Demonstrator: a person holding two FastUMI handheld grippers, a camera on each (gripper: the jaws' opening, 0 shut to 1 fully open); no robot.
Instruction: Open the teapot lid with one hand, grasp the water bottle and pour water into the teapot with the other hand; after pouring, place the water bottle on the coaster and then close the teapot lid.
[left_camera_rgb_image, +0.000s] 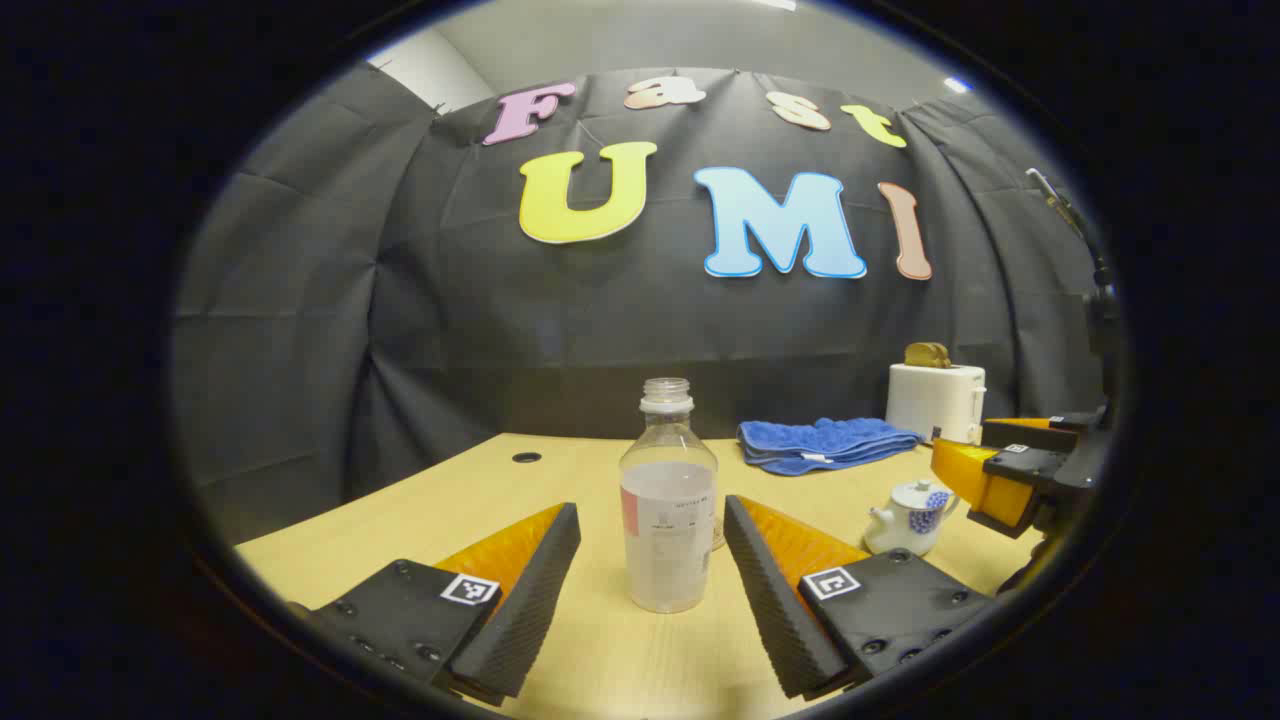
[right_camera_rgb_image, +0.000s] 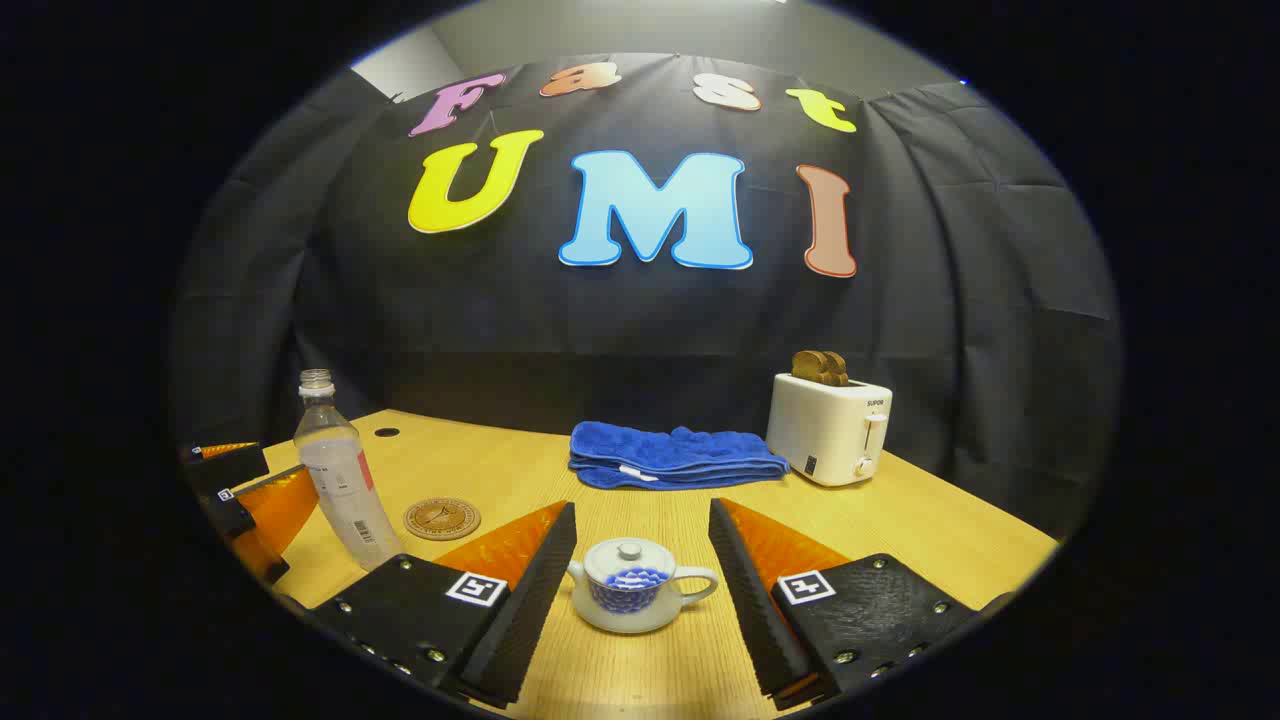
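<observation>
The water bottle (left_camera_rgb_image: 668, 500) stands upright and uncapped toward the desk's (right_camera_rgb_image: 960, 540) left edge, between the spread fingers of my left gripper (left_camera_rgb_image: 652, 545), untouched by either. My right gripper (right_camera_rgb_image: 640, 545) is spread too, flanking the teapot (right_camera_rgb_image: 632, 590) near the front edge without contact, lid on. The coaster (right_camera_rgb_image: 442, 519) lies just beside the bottle. A blue towel (right_camera_rgb_image: 672, 456) and toaster (right_camera_rgb_image: 829, 426) sit along the back edge.

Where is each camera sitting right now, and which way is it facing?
Left gripper view: rides the left gripper, facing the water bottle between its open fingers.
Right gripper view: rides the right gripper, facing the teapot, lid on, between open fingers.
Shared: bottle, teapot, blue towel, toaster, each other's gripper.
</observation>
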